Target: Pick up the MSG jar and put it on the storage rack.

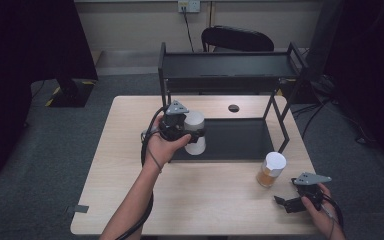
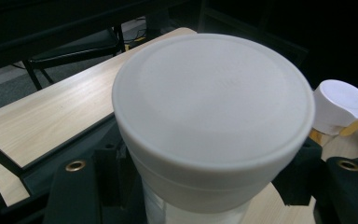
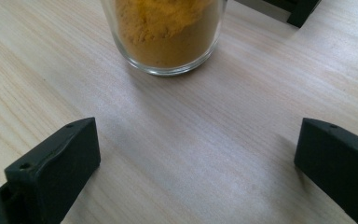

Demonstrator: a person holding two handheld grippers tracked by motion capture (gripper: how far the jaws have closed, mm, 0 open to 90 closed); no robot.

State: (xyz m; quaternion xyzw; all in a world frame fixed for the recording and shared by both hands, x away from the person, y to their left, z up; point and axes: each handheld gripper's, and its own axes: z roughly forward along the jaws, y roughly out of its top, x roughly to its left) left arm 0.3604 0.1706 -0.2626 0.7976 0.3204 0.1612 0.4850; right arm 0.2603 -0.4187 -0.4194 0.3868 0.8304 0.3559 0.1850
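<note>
White jar held at the rack, left tool clamped on it; right tool spread on the tabletop.

The left tool [image 1: 187,131] pinches the white-lidded jar [image 1: 195,132] at its sides, holding it above the dark lower shelf [image 1: 240,142] of the black rack [image 1: 230,65], at the shelf's left end; in the left gripper view the jar's broad white lid [image 2: 214,107] sits between the jaws. The right tool [image 1: 286,201] rests low near the front right corner of the wooden tabletop [image 1: 205,195], jaws wide apart with nothing between them. Just beyond it stands a glass jar of yellow-orange powder [image 3: 165,35] with a white lid [image 1: 275,161], beside the rack's front right leg.
</note>
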